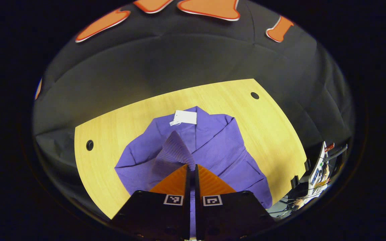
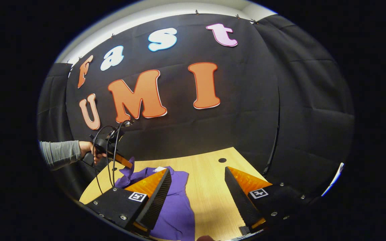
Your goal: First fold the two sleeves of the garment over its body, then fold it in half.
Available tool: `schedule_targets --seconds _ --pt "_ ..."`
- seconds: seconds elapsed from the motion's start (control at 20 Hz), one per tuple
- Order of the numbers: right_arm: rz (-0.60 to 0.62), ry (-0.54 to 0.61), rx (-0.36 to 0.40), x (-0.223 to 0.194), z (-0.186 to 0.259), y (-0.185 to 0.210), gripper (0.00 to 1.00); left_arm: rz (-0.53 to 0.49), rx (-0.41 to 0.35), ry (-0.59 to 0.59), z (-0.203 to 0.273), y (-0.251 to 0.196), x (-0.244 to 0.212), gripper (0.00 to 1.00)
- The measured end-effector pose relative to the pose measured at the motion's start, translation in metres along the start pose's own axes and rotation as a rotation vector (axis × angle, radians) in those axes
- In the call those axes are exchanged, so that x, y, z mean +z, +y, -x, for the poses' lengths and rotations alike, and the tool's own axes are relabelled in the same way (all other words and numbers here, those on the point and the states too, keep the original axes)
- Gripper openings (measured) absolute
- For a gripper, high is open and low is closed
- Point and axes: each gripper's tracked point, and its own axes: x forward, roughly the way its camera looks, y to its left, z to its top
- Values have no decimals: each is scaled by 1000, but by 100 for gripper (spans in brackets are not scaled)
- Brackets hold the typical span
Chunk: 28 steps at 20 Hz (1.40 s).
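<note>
A: Left hand-held gripper at bottom center of left gripper view had its fingers closed together, pinching a lifted purple sleeve.

B: Garment?

A: Purple garment lay mid-frame on the wooden bench, white tag at its collar.

B: Right one?

A: Right hand-held gripper was wide apart, holding nothing, above garment edge and bench in lower frame.

left gripper pinching purple garment's sleeve lifted over its body, white tag, wooden table
</note>
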Motion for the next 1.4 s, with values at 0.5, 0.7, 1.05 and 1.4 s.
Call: schedule_targets --seconds 0.5,0.7,1.05,1.4 --pt "-33 12 -41 -7 4 -22 95 -91 -108 -44 -36 -105 45 27" --pt "-32 31 -27 -13 -2 -17 95 -105 -126 -126 -24 -115 45 85" --pt "18 52 36 -18 -25 9 95 -103 35 -453 58 -66 36 99" --pt "110 3 100 -10 -46 49 95 -1 239 -781 181 -4 -10 98"
